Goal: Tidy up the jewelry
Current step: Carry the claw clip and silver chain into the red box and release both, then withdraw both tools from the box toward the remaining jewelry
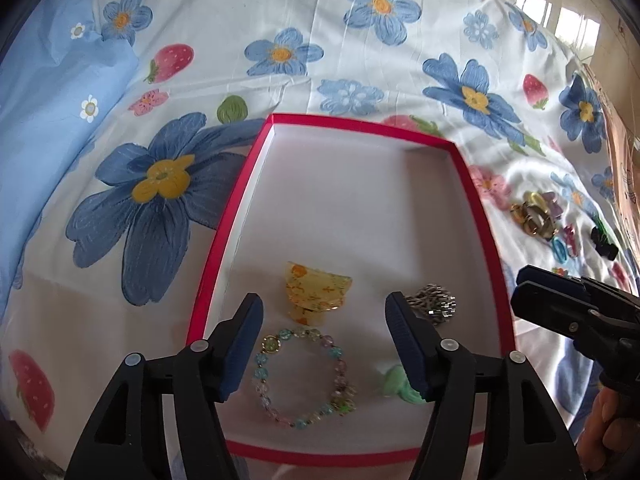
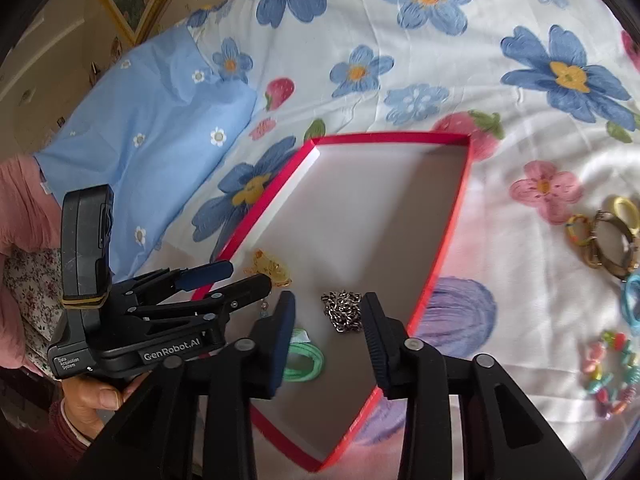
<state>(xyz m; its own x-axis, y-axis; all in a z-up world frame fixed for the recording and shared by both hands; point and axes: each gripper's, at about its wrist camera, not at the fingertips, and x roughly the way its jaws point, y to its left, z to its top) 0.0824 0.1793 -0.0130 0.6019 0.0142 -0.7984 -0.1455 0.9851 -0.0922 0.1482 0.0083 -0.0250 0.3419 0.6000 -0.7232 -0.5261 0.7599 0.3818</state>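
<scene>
A red-rimmed box with a white floor lies on the flowered sheet; it also shows in the right wrist view. Inside lie a yellow hair clip, a pastel bead bracelet, a silver chain and a green cord. My left gripper is open and empty, just above the bracelet. My right gripper is open and empty over the box, with the silver chain between its fingers and the green cord to the left.
Loose jewelry lies on the sheet right of the box: gold and brown rings, a blue ring and a colourful bead bracelet. A blue pillow lies at the left. The left gripper's body sits close beside the right one.
</scene>
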